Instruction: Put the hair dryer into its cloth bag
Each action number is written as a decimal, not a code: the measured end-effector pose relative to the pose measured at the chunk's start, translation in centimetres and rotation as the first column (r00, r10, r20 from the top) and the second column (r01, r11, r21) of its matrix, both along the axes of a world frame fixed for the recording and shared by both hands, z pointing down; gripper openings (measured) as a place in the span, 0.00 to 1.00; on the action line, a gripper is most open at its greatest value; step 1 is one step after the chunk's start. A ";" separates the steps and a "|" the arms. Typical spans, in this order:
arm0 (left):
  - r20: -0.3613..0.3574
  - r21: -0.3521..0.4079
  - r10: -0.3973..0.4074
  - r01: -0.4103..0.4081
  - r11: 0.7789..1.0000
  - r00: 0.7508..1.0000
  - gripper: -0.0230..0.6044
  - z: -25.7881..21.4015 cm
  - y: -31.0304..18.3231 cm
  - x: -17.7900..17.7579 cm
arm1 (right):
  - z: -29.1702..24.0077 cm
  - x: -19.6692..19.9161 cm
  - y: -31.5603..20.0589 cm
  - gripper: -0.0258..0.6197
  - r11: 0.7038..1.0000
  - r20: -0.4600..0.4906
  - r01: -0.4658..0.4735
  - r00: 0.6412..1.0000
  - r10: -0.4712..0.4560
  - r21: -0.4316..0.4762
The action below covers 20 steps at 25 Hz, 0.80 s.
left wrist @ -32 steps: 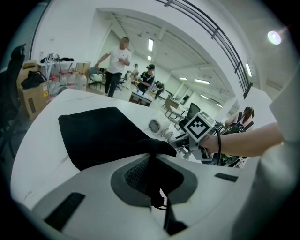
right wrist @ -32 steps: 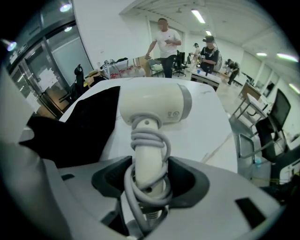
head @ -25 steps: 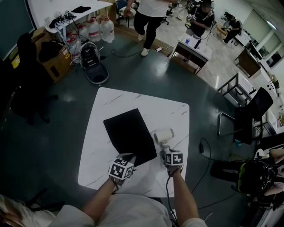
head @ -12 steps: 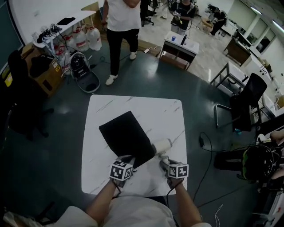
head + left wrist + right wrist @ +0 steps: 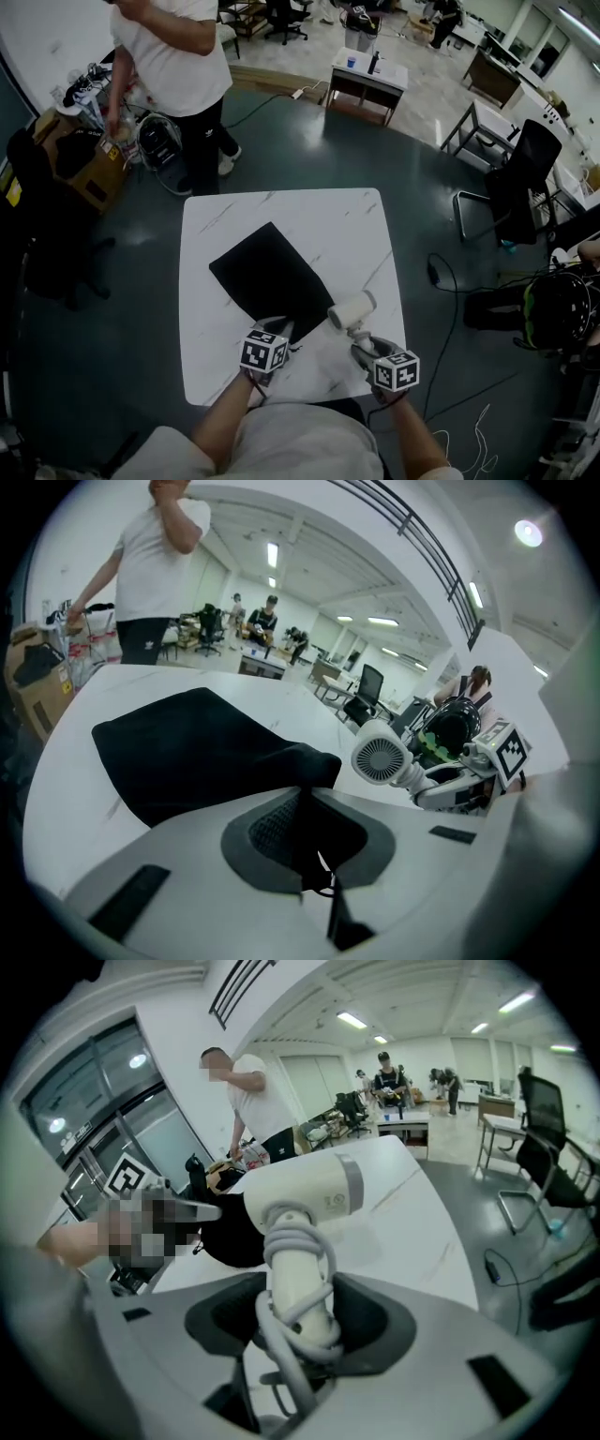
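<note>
Hair dryer [image 5: 302,1194]: white, cord wound around its handle, the handle clamped between the jaws of the right gripper [image 5: 295,1312]. The barrel sits just past that gripper's tips and appears lifted clear of the counter [image 5: 314,211]. Its grilled end faces across toward the left gripper [image 5: 305,803]. The left gripper's jaws are together on the near edge of the black cloth bag [image 5: 267,277]. The rest of the bag lies flat on the counter, stretching away ahead of that gripper. The pinched edge is humped up slightly. No view shows whether one layer is caught or both, nor how far the mouth gapes. The dryer is beside the bag's near end, close to the left gripper, not yet inside. Risks as I judge them: if both layers are pinched the mouth is closed, and the dryer would only shove the bag along the smooth counter. With one pinch point, the loose lip could fold inward under the barrel. The cord loops near the right gripper's pads could slacken and snag on the hem. The wide barrel entering at an angle may jam. A person stands beyond the counter's far edge, well away from both grippers.
</note>
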<state>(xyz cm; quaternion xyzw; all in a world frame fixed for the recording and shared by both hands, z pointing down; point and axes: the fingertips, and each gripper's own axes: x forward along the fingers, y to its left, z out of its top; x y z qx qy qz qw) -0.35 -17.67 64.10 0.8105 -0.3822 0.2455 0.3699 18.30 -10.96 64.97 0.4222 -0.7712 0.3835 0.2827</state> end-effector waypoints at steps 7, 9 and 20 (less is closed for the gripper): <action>0.004 0.006 0.039 -0.039 0.999 0.999 0.06 0.3 0.1 0.5 | -0.3 -1.3 4.2 0.40 0.998 -0.030 0.068 0.997 -0.068 -0.012; 0.006 0.009 0.047 -0.047 0.999 0.999 0.06 0.5 0.0 0.8 | 0.0 -1.5 4.9 0.40 0.996 -0.042 0.087 0.995 -0.087 -0.020; 0.082 0.100 0.205 -0.213 0.972 0.975 0.06 0.3 1.1 2.2 | 2.8 -3.9 6.2 0.40 0.973 -0.122 0.208 0.968 -0.219 -0.097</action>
